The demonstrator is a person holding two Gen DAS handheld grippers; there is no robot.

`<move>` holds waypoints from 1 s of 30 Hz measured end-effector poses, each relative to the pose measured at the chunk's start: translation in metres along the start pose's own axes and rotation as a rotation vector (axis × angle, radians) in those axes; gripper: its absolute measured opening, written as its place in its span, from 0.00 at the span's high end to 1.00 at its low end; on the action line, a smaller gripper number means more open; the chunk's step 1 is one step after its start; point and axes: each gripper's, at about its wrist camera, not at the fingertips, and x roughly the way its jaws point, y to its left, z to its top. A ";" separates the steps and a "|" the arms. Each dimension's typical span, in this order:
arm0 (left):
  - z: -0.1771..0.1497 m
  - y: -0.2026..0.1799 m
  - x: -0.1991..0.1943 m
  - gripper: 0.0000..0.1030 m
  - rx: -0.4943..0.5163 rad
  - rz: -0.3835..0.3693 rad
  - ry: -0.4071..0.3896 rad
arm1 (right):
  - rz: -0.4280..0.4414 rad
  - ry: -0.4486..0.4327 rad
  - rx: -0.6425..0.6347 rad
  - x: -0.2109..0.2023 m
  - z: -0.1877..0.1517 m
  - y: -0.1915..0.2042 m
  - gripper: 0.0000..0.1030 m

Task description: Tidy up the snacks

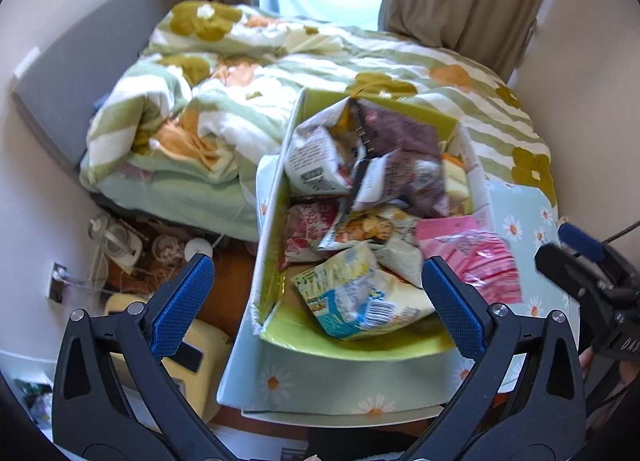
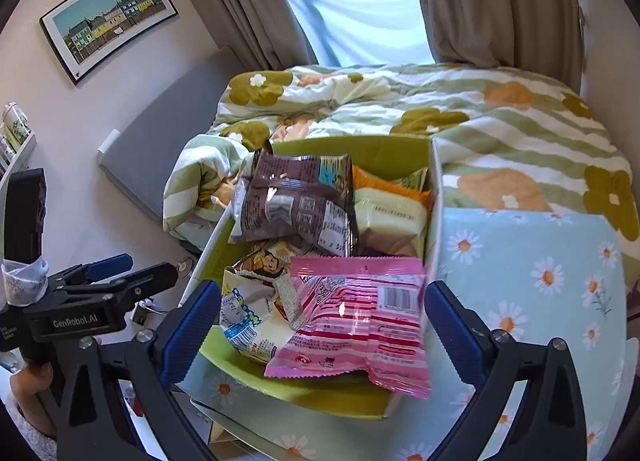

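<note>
A daisy-print box with a green lining [image 1: 344, 377] [image 2: 304, 389] stands in front of the bed, full of snack packets. A pink striped packet [image 2: 356, 317] [image 1: 480, 257] lies on top at the near right. A brown packet [image 2: 296, 201] [image 1: 404, 137], a yellow-blue packet [image 1: 360, 297] [image 2: 244, 321] and a cream packet [image 2: 388, 217] lie around it. My left gripper [image 1: 318, 297] is open and empty above the box's near edge. My right gripper [image 2: 320, 321] is open and empty, fingers either side of the pink packet, not touching it.
The box's open lid [image 2: 532, 285] lies flat to the right. A bed with a flowered quilt [image 1: 320, 61] sits behind. Clutter, cables and a yellow case [image 1: 196, 357] lie on the floor at left. The other gripper shows at each view's side, the right one [image 1: 592, 273] and the left one [image 2: 92, 293].
</note>
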 end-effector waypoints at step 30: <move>-0.074 -0.109 -0.139 0.00 0.126 0.013 -0.321 | -0.436 -0.209 0.014 -0.199 -0.061 -0.039 0.01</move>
